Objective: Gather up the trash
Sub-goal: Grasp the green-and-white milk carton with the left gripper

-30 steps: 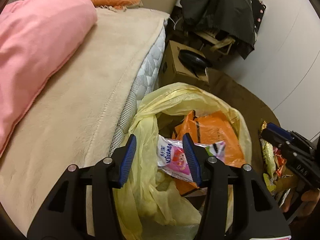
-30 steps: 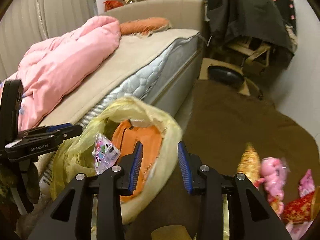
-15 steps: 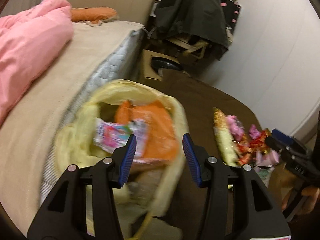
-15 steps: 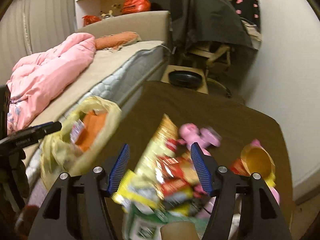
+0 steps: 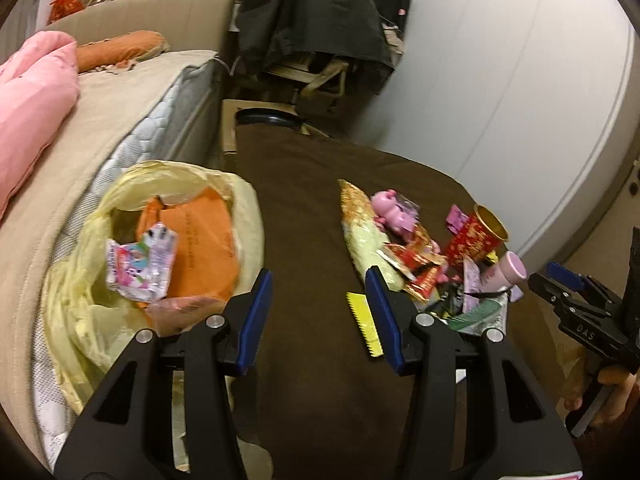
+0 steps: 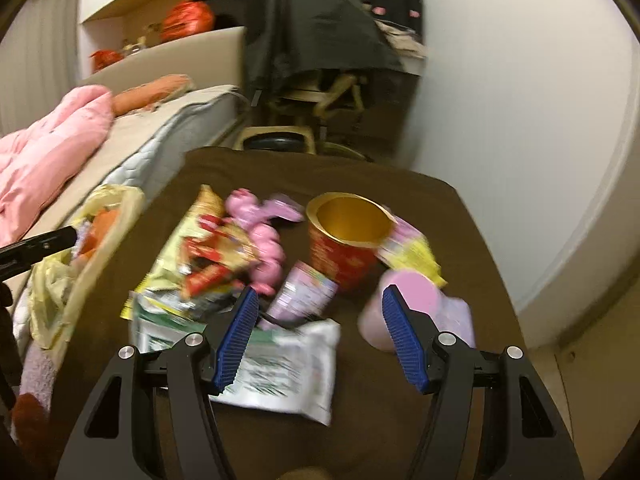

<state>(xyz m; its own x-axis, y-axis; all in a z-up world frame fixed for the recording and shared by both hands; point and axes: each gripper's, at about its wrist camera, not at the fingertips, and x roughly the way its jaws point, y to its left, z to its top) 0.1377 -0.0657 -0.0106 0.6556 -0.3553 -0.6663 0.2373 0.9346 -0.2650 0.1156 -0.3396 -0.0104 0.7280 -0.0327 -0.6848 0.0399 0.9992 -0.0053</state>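
1. I read the left gripper (image 5: 320,308) as wide apart at the fingers, gripping nothing; it hangs over bare brown cloth on the bench (image 5: 304,208), between the yellow trash bag (image 5: 80,308) and the trash pile (image 5: 424,256).
2. The bag sits at the bench's left edge, against the bed (image 5: 120,120), mouth open. Inside it I see an orange bag (image 5: 208,240) and a crumpled pink-and-white wrapper (image 5: 142,262) on top.
3. The pile lies on the bench, to the right of the bag and apart from it. In it: a long pale-green snack bag (image 5: 366,236), a pink toy (image 5: 390,210), red wrappers (image 5: 416,260), a red cup with gold lining (image 5: 476,236) lying tilted, and a pink cup (image 5: 506,270) on its side.
4. A small yellow serrated strip (image 5: 364,318) lies alone on the cloth, just beside the left gripper's right finger.
5. The right gripper (image 6: 318,332) also stands wide apart and holds nothing. It hovers over the near side of the pile, above a white-and-green packet (image 6: 288,368); this view is motion-blurred.
6. From the right wrist view, the red cup (image 6: 344,240) is straight ahead beyond the fingers, the pink cup (image 6: 384,312) close to the right finger, and the bag (image 6: 60,264) off to the pile's left.
7. A pink quilt (image 5: 28,104) covers the bed beyond the bag.
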